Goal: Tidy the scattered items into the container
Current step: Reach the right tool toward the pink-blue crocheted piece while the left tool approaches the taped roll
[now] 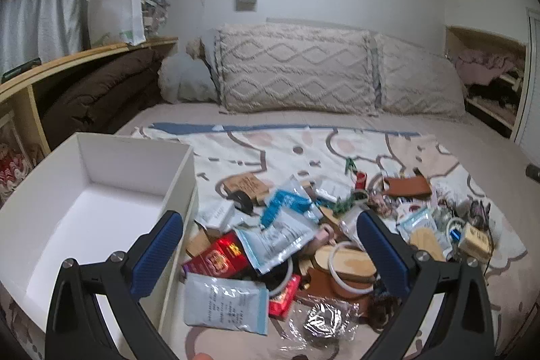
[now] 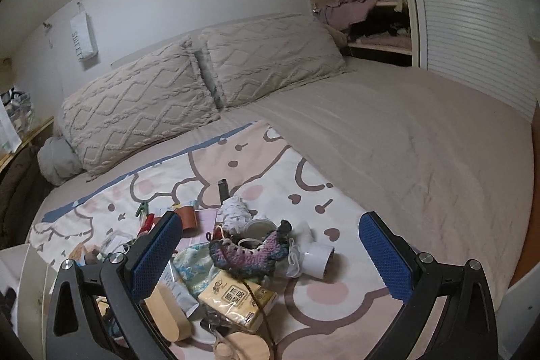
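A white open box (image 1: 84, 211) sits on the bed at the left, empty. A heap of small items lies right of it on a patterned blanket (image 1: 276, 150): a red packet (image 1: 219, 258), pale foil pouches (image 1: 226, 302), a blue-and-clear sachet (image 1: 287, 208), a wooden oval with a white ring (image 1: 347, 265), a brown leather case (image 1: 408, 186). My left gripper (image 1: 270, 225) is open and empty, above the heap by the box's right wall. My right gripper (image 2: 270, 228) is open and empty, above a purple crochet piece (image 2: 249, 253), a yellow tissue pack (image 2: 236, 299) and a white cylinder (image 2: 319, 260).
Two textured pillows (image 1: 297, 70) lean on the wall behind the blanket. A wooden shelf (image 1: 84, 56) with a white bag runs along the left. A closet nook (image 2: 371, 9) with clothes is at the right. Bare sheet (image 2: 422, 140) lies right of the heap.
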`<action>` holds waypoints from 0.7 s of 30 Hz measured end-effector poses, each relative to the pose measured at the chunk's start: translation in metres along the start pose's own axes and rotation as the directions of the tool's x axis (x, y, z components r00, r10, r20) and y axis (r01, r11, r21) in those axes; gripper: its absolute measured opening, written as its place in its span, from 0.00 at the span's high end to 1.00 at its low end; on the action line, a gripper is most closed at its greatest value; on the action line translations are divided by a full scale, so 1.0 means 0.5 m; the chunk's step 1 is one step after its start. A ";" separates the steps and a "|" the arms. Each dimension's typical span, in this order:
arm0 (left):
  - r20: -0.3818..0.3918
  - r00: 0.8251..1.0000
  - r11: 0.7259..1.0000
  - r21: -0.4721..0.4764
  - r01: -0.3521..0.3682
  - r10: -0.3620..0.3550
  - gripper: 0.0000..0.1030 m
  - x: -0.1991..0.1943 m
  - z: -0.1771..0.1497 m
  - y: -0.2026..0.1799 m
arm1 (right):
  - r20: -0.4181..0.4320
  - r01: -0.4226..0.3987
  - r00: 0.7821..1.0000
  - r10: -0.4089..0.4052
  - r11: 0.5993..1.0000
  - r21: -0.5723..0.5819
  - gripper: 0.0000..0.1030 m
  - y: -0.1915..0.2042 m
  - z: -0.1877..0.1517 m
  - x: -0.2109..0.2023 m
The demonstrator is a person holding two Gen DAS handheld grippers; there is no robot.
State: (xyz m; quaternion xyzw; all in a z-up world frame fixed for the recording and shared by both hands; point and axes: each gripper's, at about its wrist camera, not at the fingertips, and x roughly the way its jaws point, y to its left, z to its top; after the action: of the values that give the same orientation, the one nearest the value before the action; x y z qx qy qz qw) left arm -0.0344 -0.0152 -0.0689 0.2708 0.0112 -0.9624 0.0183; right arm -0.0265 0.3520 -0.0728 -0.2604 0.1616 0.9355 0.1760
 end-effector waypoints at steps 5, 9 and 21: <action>-0.038 0.999 1.000 0.008 0.010 -0.009 0.00 0.017 -0.028 -0.014 | -0.026 0.011 1.000 -0.010 0.999 0.044 0.00 -0.016 -0.010 0.027; -0.081 0.996 1.000 0.013 0.021 -0.020 0.00 0.029 -0.057 -0.020 | -0.050 0.005 0.999 -0.003 0.999 0.045 0.00 -0.016 -0.018 0.049; -0.233 0.967 0.994 -0.012 0.105 -0.105 0.00 0.062 -0.146 -0.043 | -0.049 0.082 0.995 -0.086 0.994 -0.079 0.00 0.020 -0.061 0.125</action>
State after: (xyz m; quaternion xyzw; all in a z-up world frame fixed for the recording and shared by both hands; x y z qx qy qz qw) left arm -0.0240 0.0076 -0.1470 0.3811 0.0272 -0.9235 -0.0341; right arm -0.0676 0.3462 -0.1296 -0.2981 0.1192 0.9256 0.2007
